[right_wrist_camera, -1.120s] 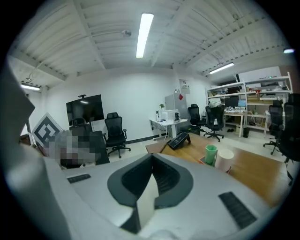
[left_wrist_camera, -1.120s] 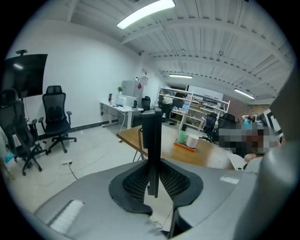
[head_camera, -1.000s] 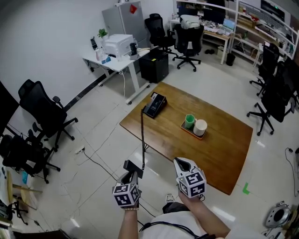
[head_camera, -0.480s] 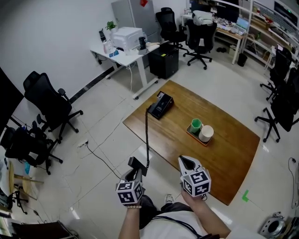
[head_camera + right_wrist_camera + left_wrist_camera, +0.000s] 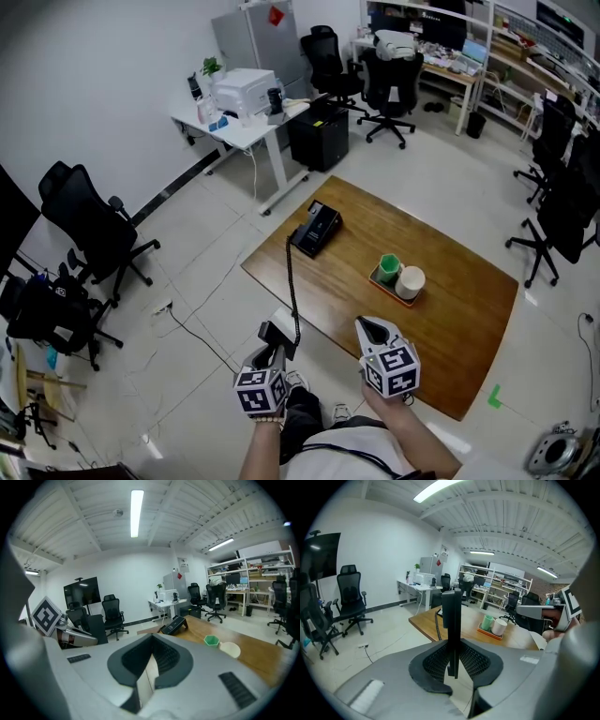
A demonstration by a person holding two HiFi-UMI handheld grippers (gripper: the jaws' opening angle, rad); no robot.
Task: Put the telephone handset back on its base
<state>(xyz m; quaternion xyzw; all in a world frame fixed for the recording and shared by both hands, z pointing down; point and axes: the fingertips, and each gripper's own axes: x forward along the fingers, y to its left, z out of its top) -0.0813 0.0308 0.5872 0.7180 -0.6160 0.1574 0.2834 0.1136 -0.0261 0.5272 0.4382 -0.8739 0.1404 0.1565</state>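
Caught mid-carry: handset gripped, not yet at its base. Held a slim black plastic telephone handset (image 5: pixel 451 613) upright and edge-on in the left tongs (image 5: pixel 273 347), pads clamped on its two flat sides near the lower end. Sat at lower centre of the head view, off the near edge of the brown wooden counter (image 5: pixel 450 319) and over the pale tiled floor (image 5: pixel 206 281).

Trailed a black coiled cord (image 5: pixel 292 281) up the frame from the handset to the black wedge-shaped telephone base (image 5: pixel 314 228), set at the counter's upper-left corner, a little above the frame's middle. Seemed to show an empty cradle there, though too small to be sure.

Carried nothing in the right tongs (image 5: pixel 368 330), drawn together to a thin slit, just right of the left pair in the lower frame.

Placed to the right of the base, toward the counter's middle and well apart from it: a small orange tray (image 5: pixel 377 275) with a green plastic cup (image 5: pixel 389 267) and a white cup (image 5: pixel 410 281).

Called next, most likely, for bringing the handset up the frame over the counter's near-left edge to the base. Then tipping it from upright to flat, lining it lengthwise with the cradle, lowering it in, and only then parting the left tongs. Needed watching: cord slack, apt to bunch under the handset or tug the light base askew. Left the right tongs free to steady the base if required.
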